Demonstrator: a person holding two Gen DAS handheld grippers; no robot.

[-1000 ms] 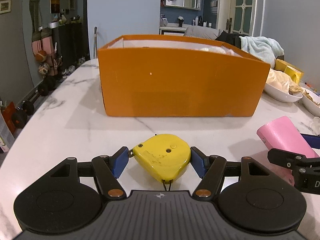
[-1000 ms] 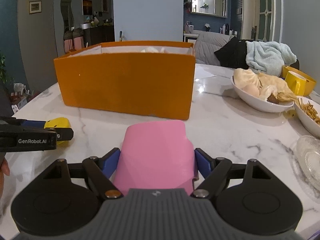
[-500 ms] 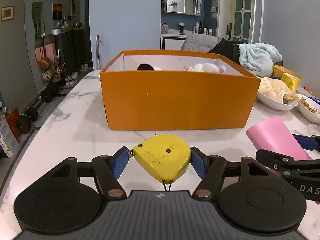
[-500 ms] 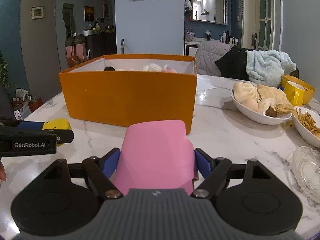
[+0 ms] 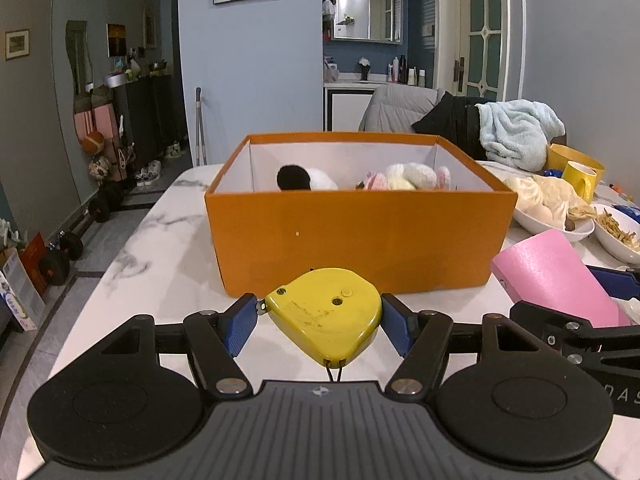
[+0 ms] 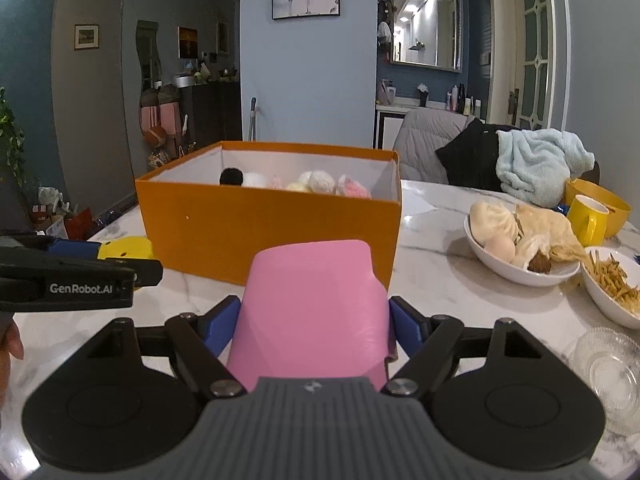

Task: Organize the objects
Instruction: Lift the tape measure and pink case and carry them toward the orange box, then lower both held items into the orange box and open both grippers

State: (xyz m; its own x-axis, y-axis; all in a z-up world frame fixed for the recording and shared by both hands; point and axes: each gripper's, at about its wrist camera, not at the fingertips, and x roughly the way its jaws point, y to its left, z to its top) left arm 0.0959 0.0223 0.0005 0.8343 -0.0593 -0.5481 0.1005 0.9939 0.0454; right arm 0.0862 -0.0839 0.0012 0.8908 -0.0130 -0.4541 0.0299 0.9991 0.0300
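My left gripper (image 5: 320, 320) is shut on a yellow tape measure (image 5: 326, 316) and holds it above the marble table, just in front of the orange box (image 5: 356, 236). My right gripper (image 6: 314, 320) is shut on a pink case (image 6: 312, 312), lifted in front of the box's right corner (image 6: 272, 232). The box holds plush toys: a black and white one (image 5: 304, 179) and pastel ones (image 5: 408, 176). The pink case (image 5: 552, 276) shows at the right of the left wrist view; the left gripper (image 6: 68, 276) with the tape measure (image 6: 124, 249) shows at the left of the right wrist view.
To the right of the box stand a white bowl of buns (image 6: 520, 244), a bowl of fries (image 6: 612, 288), a yellow mug (image 6: 588, 216) and a glass dish (image 6: 608, 364). A chair with a blue towel (image 6: 536, 164) is behind. The table's left edge (image 5: 100, 280) drops to the floor.
Both grippers have risen with their objects. The box's inside and the plush toys in it have come into view.
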